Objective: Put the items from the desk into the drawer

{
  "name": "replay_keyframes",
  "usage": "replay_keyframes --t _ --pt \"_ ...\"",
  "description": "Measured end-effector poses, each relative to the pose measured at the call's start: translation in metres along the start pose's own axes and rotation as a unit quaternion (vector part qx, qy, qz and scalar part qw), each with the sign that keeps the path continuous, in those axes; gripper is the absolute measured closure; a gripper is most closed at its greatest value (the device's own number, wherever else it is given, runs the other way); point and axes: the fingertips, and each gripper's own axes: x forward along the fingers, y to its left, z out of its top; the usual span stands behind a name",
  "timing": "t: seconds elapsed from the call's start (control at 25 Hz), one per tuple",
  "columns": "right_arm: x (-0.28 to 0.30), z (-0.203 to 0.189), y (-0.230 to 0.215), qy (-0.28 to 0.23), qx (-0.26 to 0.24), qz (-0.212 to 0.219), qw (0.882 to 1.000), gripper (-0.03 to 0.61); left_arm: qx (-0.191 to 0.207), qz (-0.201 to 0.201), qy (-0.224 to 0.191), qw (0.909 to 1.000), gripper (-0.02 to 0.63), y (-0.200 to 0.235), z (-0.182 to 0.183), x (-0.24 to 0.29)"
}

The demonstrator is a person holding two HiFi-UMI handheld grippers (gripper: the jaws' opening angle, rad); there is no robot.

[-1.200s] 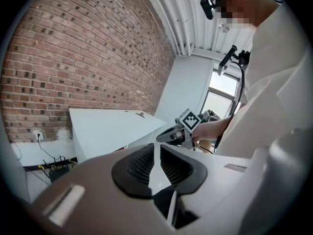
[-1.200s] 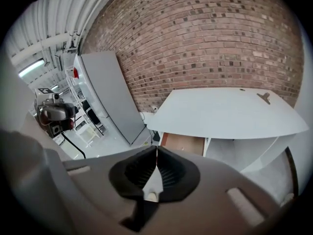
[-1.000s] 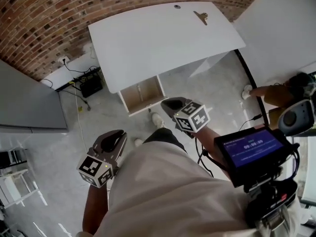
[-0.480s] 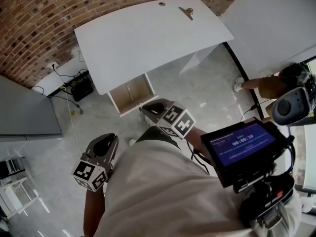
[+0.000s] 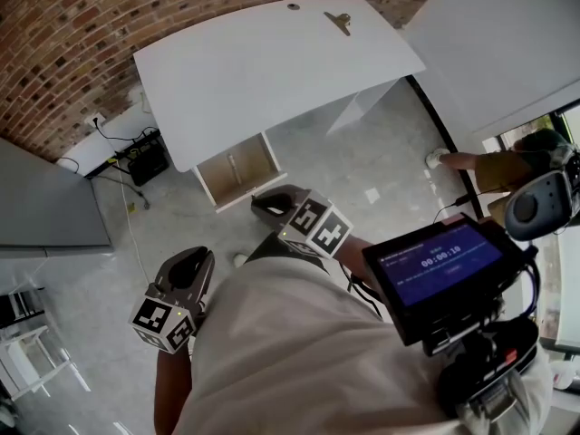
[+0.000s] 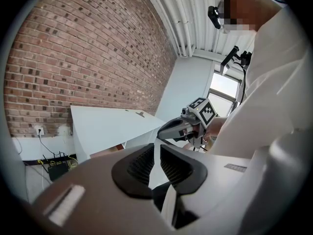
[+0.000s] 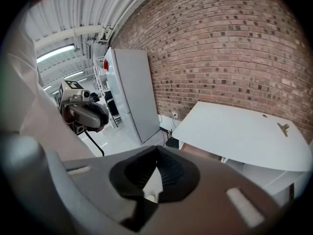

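A white desk (image 5: 272, 71) stands against the brick wall. On its far right part lie a bronze binder clip (image 5: 339, 21) and a small dark round item (image 5: 293, 6). Under the desk's front a wooden drawer (image 5: 237, 169) stands pulled out. My right gripper (image 5: 272, 205) hovers over the floor just in front of the drawer, shut and empty. My left gripper (image 5: 186, 275) hangs lower left, away from the desk, jaws together with only a thin slit, holding nothing. The right gripper view shows the desk (image 7: 234, 131) and clip (image 7: 283, 127) ahead.
A grey cabinet (image 5: 50, 207) stands at the left. Cables and a black box (image 5: 145, 157) lie on the floor by the wall. Another white table (image 5: 507, 34) is at the right, with a person's leg (image 5: 471, 161) beside it. A screen (image 5: 439, 265) hangs at my chest.
The desk and drawer have slid left and slightly nearer in the head view. Both grippers have shifted a little left with it and stayed shut.
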Motion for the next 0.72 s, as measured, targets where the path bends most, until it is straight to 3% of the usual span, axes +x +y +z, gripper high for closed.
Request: replay_keyframes --t 0.72 --pt "0.0015 -0.0034 0.0063 0.006 -0.01 0.005 1.0 0.575 -0.003 -0.003 0.007 1.0 0.568 -0.0044 -0.0044 0.001"
